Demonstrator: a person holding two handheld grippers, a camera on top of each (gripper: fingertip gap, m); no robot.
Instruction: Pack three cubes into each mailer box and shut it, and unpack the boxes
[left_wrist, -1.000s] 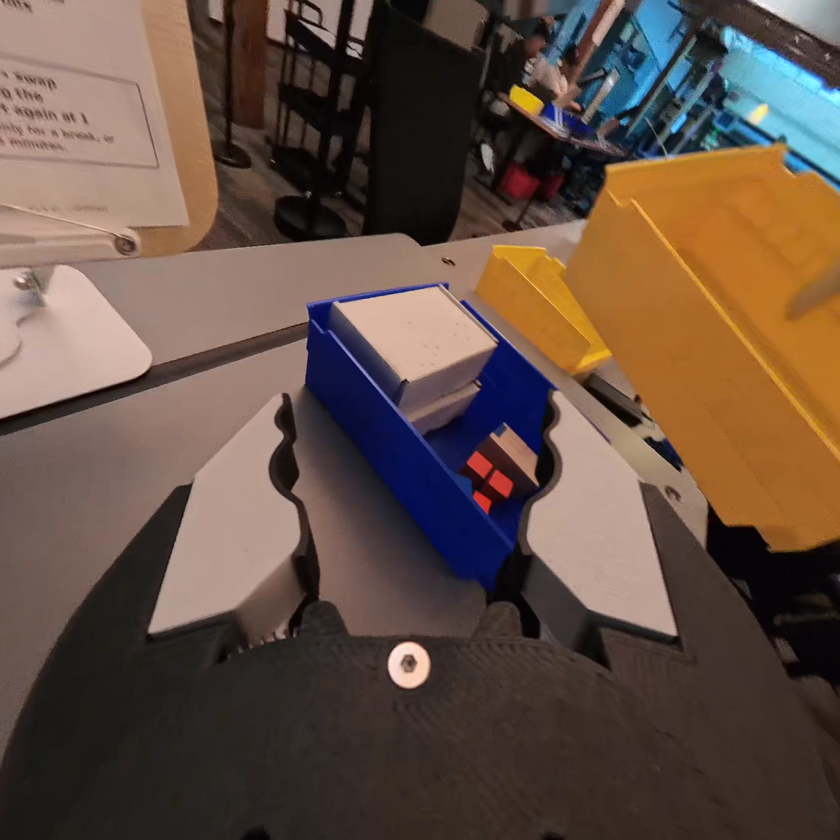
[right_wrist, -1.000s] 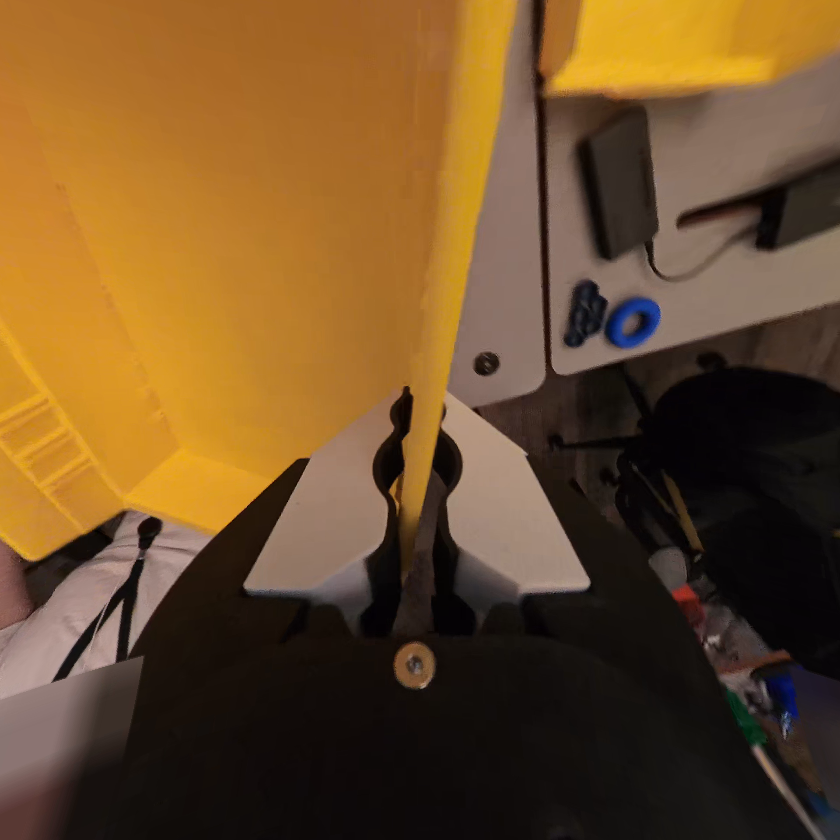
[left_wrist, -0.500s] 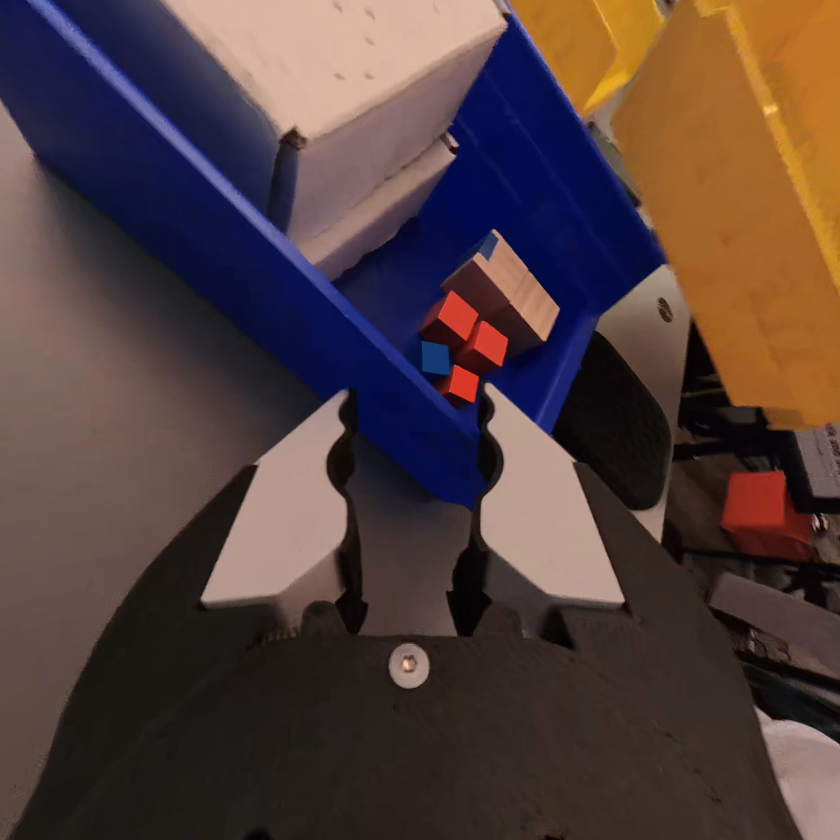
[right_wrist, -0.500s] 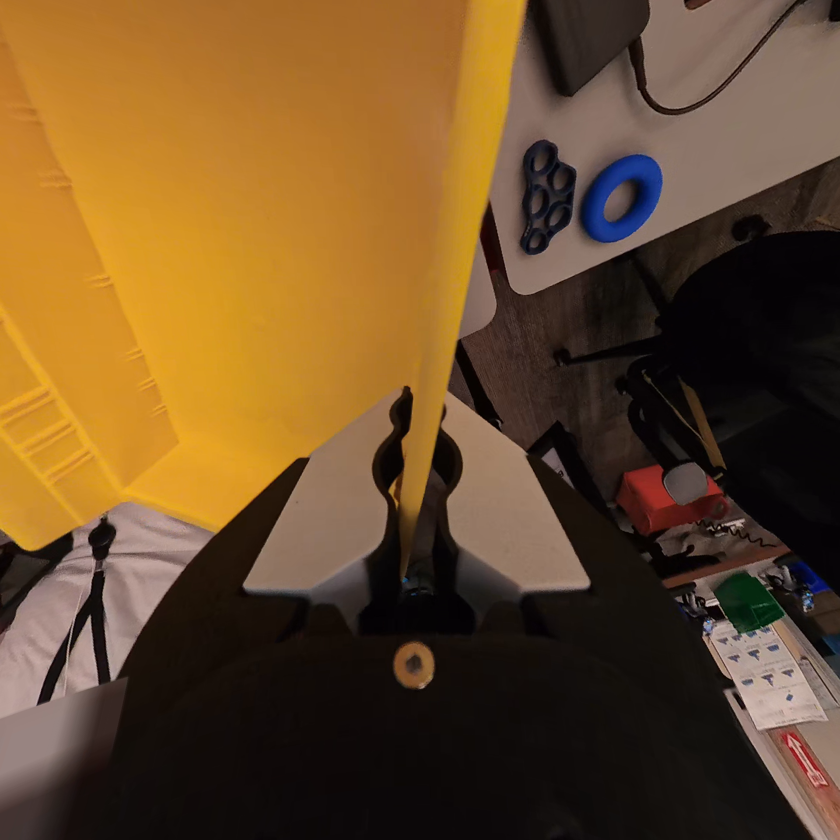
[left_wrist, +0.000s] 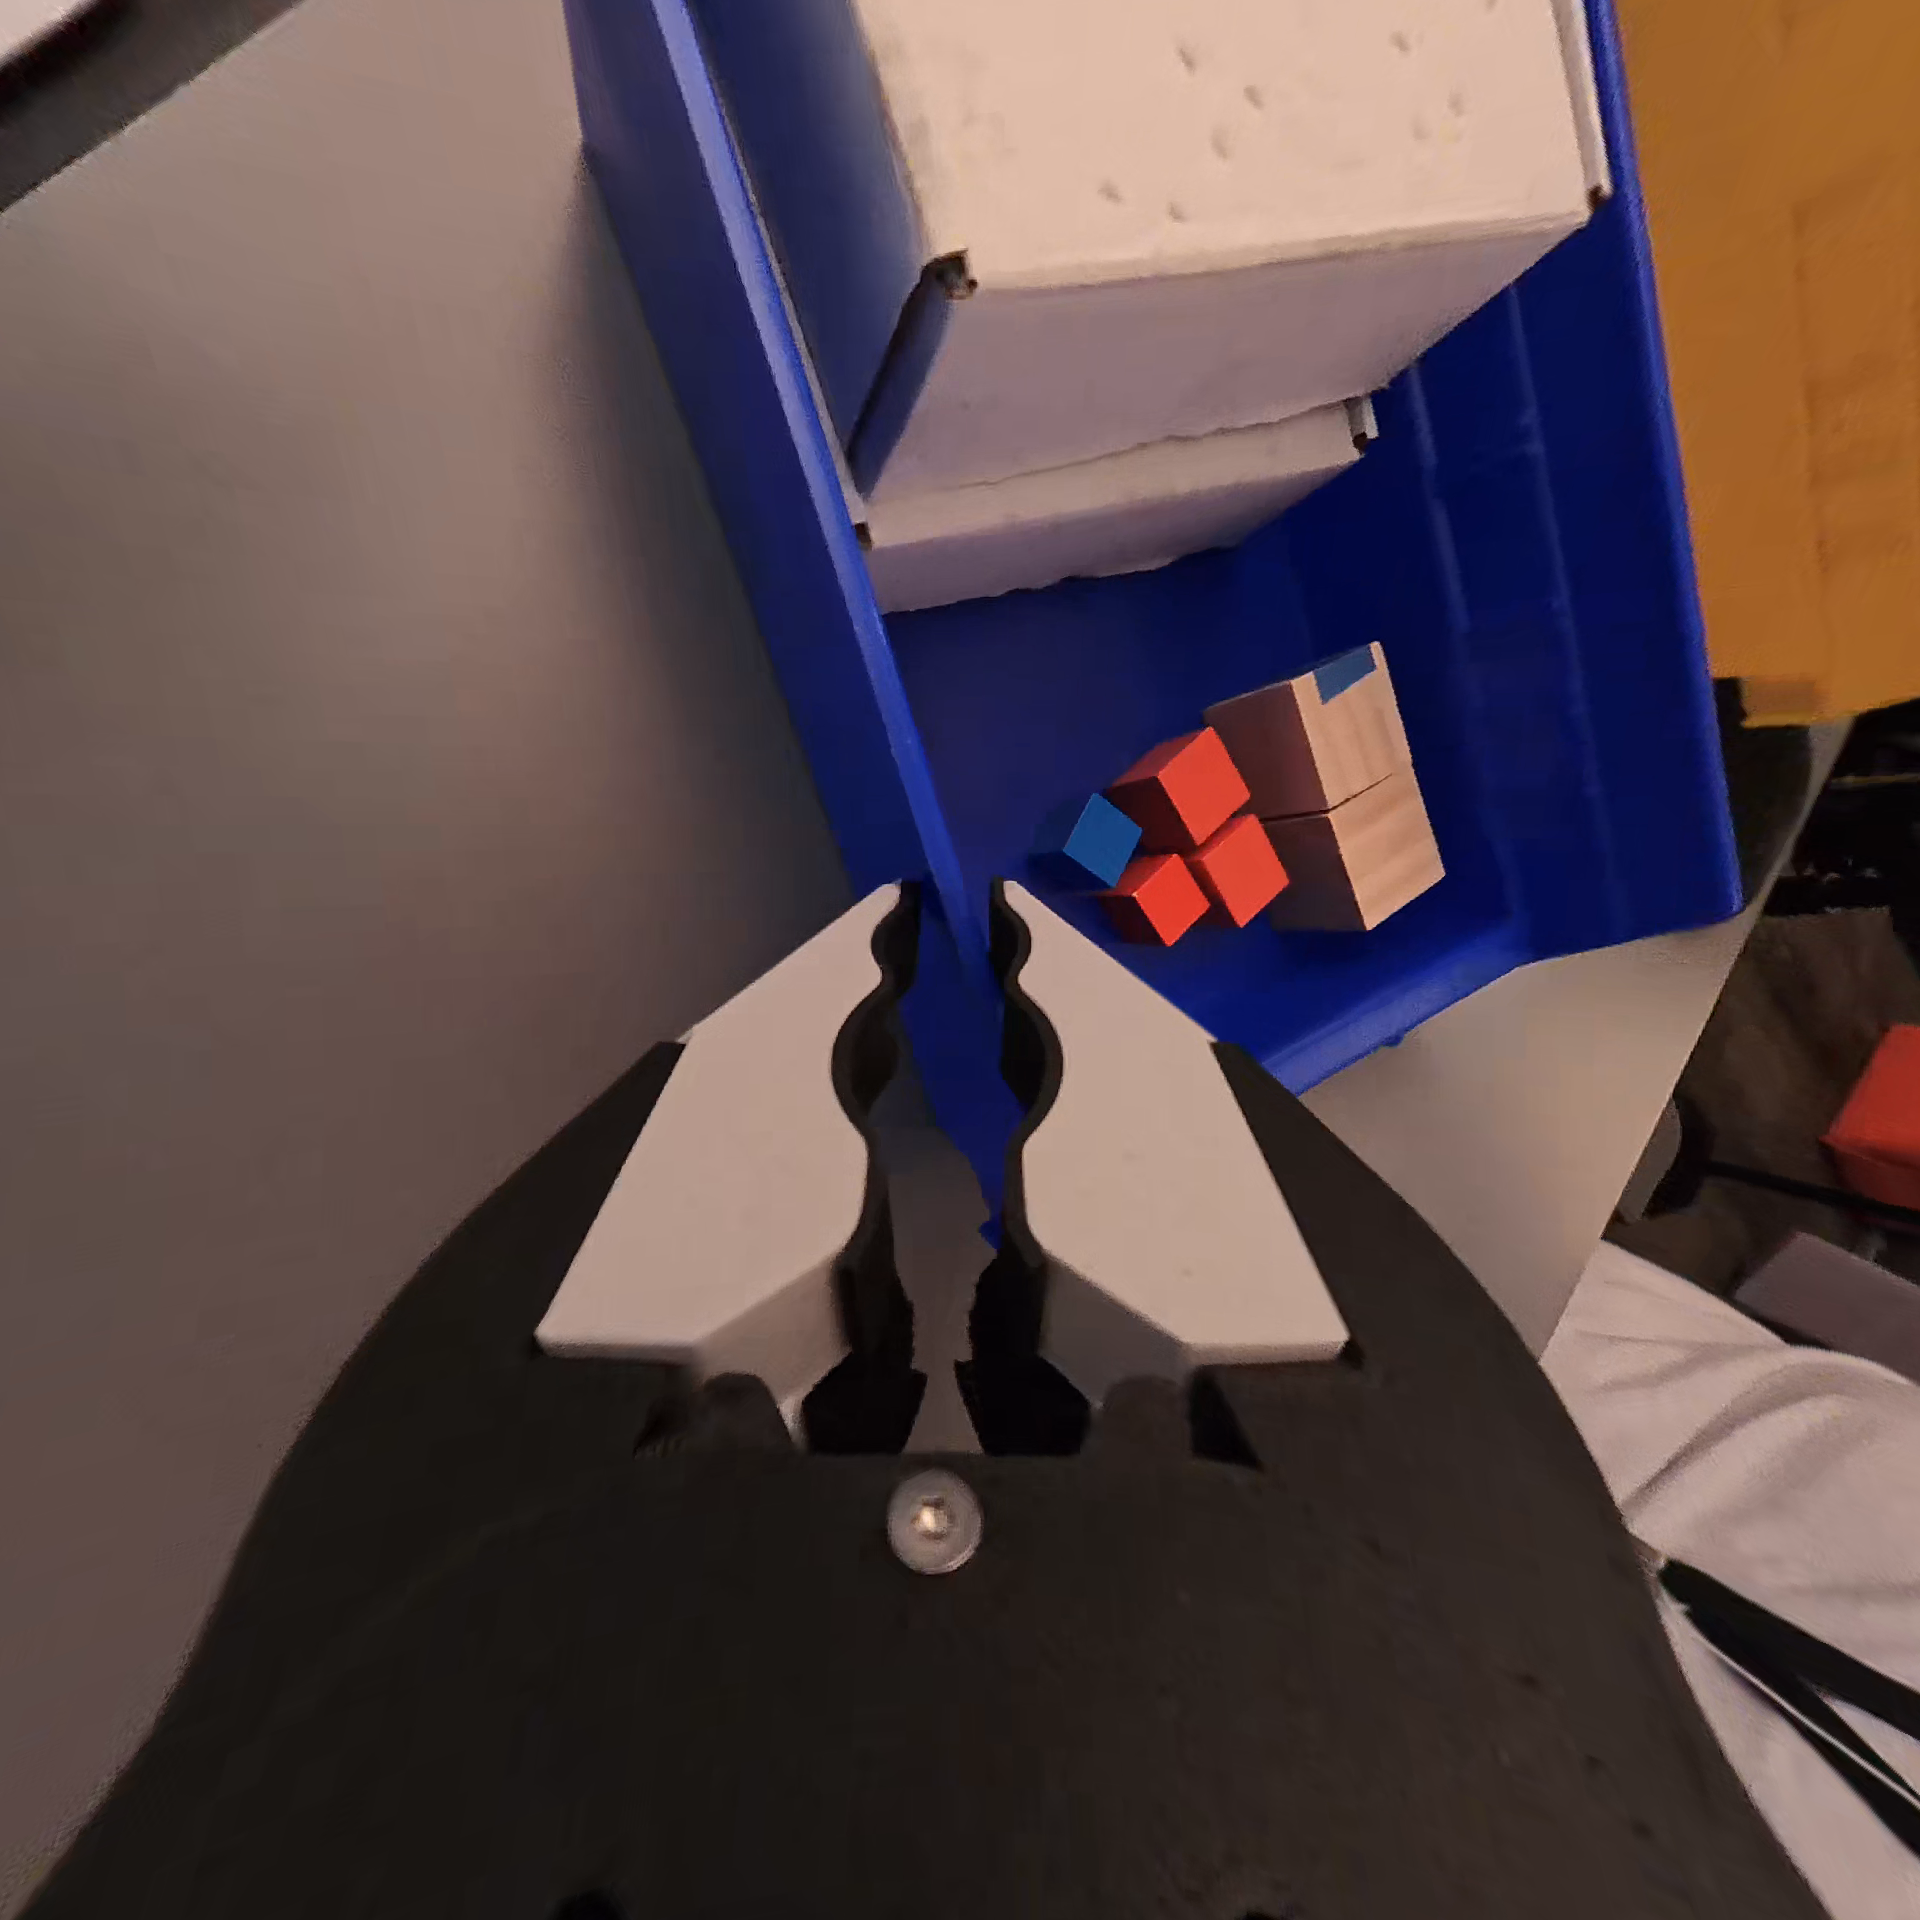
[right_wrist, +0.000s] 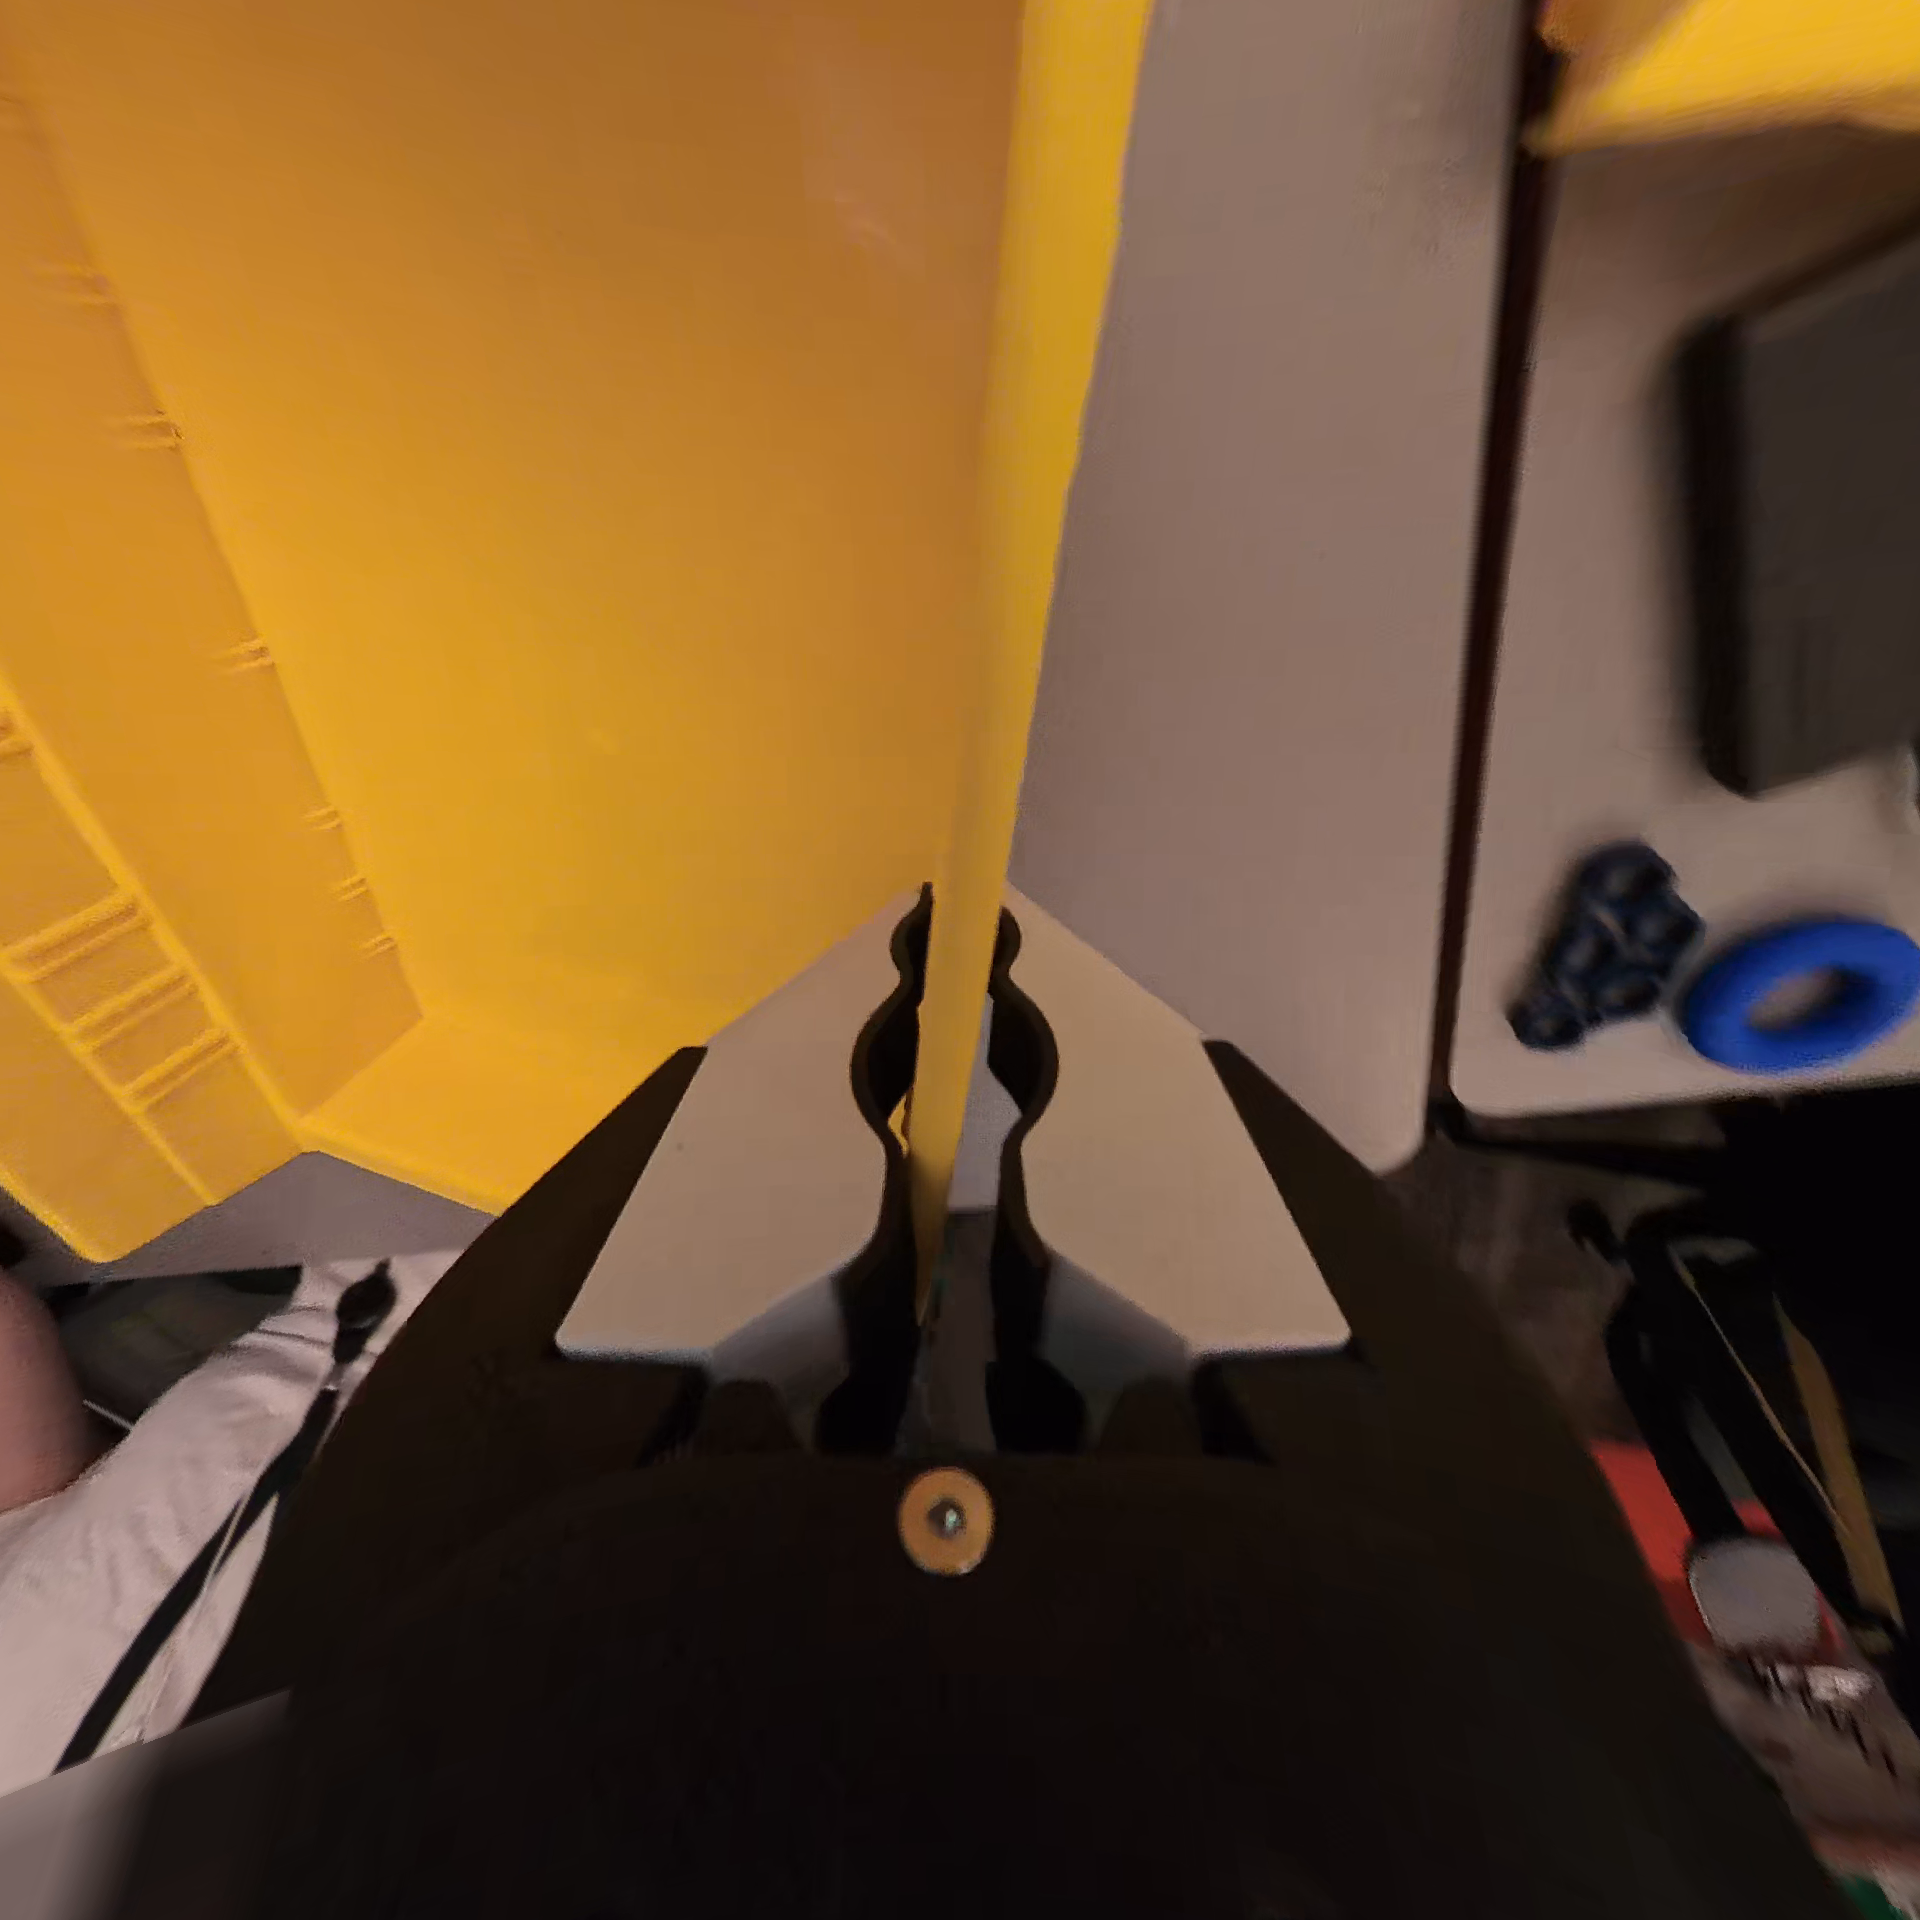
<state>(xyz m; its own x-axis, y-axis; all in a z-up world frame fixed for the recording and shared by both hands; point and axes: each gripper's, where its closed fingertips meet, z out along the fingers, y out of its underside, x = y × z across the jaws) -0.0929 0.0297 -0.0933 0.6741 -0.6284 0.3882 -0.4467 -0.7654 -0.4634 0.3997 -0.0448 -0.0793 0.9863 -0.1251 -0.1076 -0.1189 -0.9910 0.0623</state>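
Observation:
In the left wrist view a blue bin (left_wrist: 1507, 582) stands on the grey table. It holds two stacked white mailer boxes (left_wrist: 1195, 260) at its far end and several small cubes near its front: red cubes (left_wrist: 1184, 831), a blue cube (left_wrist: 1101, 840) and wooden cubes (left_wrist: 1340, 810). My left gripper (left_wrist: 954, 899) is shut on the bin's left wall near the front corner. In the right wrist view my right gripper (right_wrist: 961, 904) is shut on the side wall of an empty yellow bin (right_wrist: 540, 520), which it holds over the table edge.
The yellow bin also shows at the top right of the left wrist view (left_wrist: 1787, 312). A second yellow bin (right_wrist: 1745, 73), a black device (right_wrist: 1829, 540), a blue ring (right_wrist: 1797, 997) and a dark blue grip tool (right_wrist: 1600, 945) lie on the table (right_wrist: 1247, 623). Clutter lies on the floor beyond the edge. The tips of one gripper are about 50 cm away from the tips of the other.
My left gripper moved in over the blue bin's front corner and shut on its left wall. My right gripper kept hold of the yellow bin and swung it back over the table.

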